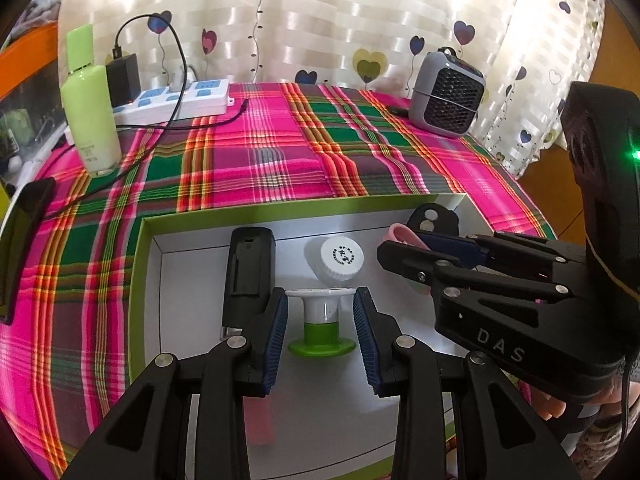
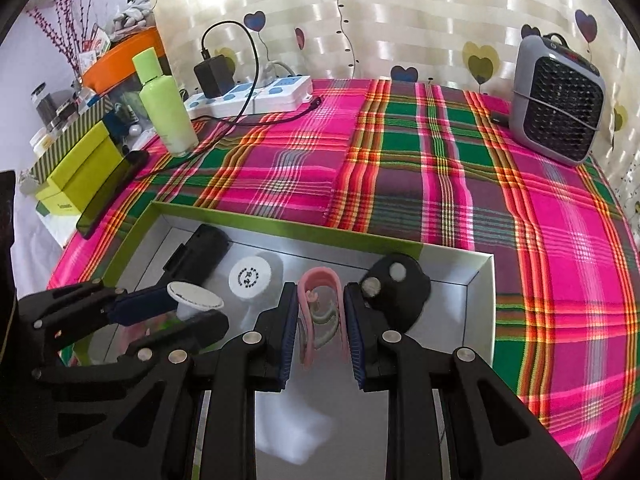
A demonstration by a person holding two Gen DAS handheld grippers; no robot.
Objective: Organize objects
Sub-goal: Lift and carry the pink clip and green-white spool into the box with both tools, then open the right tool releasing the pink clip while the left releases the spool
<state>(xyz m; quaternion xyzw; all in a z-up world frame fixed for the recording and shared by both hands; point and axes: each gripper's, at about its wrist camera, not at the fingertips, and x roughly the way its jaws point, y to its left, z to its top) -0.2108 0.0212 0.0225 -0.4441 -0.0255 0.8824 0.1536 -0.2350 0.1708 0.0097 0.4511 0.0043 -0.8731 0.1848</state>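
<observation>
Both grippers work inside an open box (image 1: pixel 138 280) with a green rim and white floor, which sits at the near edge of a plaid tablecloth (image 1: pixel 260 168).

The left gripper (image 1: pixel 321 320) is spread wide, its blue pads on either side of a small spool (image 1: pixel 322 322) with a white top and green base that stands upright on the box floor; a gap shows on each side, so the pads do not grip it. Behind the spool lies a white cap (image 1: pixel 342 258), and to its left a black remote (image 1: pixel 250 268) lies lengthwise toward the box's far wall.

The right gripper (image 2: pixel 320 332) is open partway around a pink clip (image 2: pixel 320 316). The pads stand just beside the clip's outer arms; whether they press on it cannot be told. A black round piece (image 2: pixel 396 292) lies just right of it, near the box's far right corner.

Farther back, a green bottle (image 1: pixel 90 116) stands at the cloth's far left, beside a power strip (image 1: pixel 180 100) with a black charger (image 1: pixel 124 78) plugged in. A grey fan heater (image 1: pixel 446 94) stands at the far right, before a heart-printed curtain (image 1: pixel 340 20).
</observation>
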